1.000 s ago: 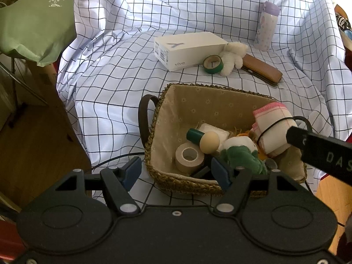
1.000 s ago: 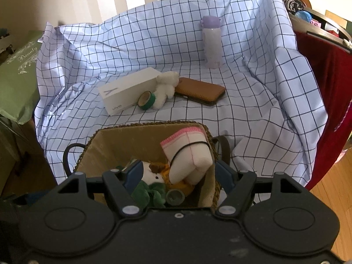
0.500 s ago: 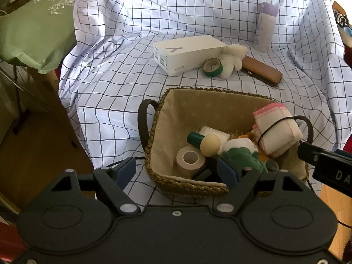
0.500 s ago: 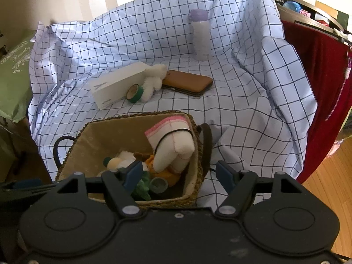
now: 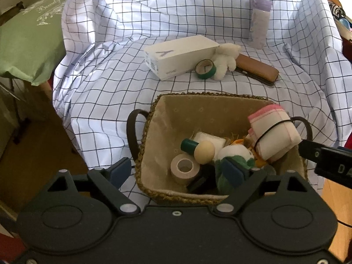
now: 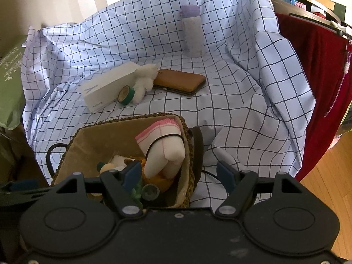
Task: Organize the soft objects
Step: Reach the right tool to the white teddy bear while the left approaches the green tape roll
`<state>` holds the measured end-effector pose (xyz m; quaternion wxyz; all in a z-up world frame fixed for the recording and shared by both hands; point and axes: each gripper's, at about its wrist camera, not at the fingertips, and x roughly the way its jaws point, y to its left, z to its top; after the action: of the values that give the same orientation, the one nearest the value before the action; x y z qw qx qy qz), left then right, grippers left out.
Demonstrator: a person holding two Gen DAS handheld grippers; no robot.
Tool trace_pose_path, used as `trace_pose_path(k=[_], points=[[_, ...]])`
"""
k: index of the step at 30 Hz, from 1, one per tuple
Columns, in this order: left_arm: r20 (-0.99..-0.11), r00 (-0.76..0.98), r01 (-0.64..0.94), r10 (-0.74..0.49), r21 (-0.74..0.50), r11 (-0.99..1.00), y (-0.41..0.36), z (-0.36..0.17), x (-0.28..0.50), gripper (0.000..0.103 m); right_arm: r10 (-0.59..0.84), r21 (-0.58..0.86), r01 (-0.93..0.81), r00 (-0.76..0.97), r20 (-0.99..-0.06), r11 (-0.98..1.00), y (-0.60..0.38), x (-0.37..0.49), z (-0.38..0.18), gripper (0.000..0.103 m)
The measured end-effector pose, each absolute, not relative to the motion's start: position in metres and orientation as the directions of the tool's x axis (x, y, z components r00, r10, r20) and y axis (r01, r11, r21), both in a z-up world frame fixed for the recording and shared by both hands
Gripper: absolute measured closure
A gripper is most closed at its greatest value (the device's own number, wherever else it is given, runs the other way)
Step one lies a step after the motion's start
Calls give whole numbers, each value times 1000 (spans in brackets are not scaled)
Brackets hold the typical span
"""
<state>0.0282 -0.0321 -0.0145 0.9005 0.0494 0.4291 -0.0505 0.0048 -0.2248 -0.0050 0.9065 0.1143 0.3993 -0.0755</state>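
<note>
A woven basket [image 5: 149, 132] on the checked sheet holds a rolled pink-edged cloth [image 5: 272, 134] bound with a black band, a green-and-white plush [image 5: 233, 156], a beige tape roll [image 5: 184, 169] and a wooden-headed peg [image 5: 203, 151]. A small white plush [image 5: 224, 61] lies on the sheet beyond. My left gripper [image 5: 176, 171] hangs over the basket's near left corner, jaws opening, nothing gripped. My right gripper [image 6: 179, 173] is open astride the basket's right rim [image 6: 189, 145]. The rolled cloth [image 6: 167, 147] leans just ahead of it, untouched.
On the sheet behind the basket lie a white box [image 5: 180, 55], a green tape roll [image 5: 205, 69], a brown case [image 5: 257, 70] and a lilac bottle [image 5: 260, 22]. A green cushion [image 5: 26, 44] is at the left, a red cloth [image 6: 314, 66] at the right.
The left jaws have spread much wider. The right gripper has slid to the right, so its right finger now sits outside the basket.
</note>
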Motion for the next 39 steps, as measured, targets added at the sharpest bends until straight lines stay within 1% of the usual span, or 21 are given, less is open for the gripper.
trace_pose_path(k=[2, 9, 15, 20, 28, 39], points=[[-783, 619, 143, -61, 36, 989, -33, -13, 33, 12, -49, 139, 227, 664, -746, 964, -226, 10, -4, 26], [-793, 601, 184, -98, 18, 983, -40, -9, 50, 12, -57, 118, 220, 655, -754, 968, -230, 41, 1, 25], [-768, 627, 223, -130, 17, 975, -46, -1, 69, 12, -61, 98, 203, 658, -750, 974, -230, 74, 4, 25], [-765, 631, 243, -131, 34, 970, -52, -3, 95, 12, -69, 80, 191, 664, -744, 978, -230, 106, 4, 25], [-790, 598, 238, -136, 14, 971, -50, -15, 130, 12, -62, 58, 152, 679, -732, 987, -226, 164, 1, 25], [-822, 554, 211, -129, -11, 977, -44, -27, 165, 12, -21, 16, 45, 714, -700, 999, -198, 250, -7, 25]])
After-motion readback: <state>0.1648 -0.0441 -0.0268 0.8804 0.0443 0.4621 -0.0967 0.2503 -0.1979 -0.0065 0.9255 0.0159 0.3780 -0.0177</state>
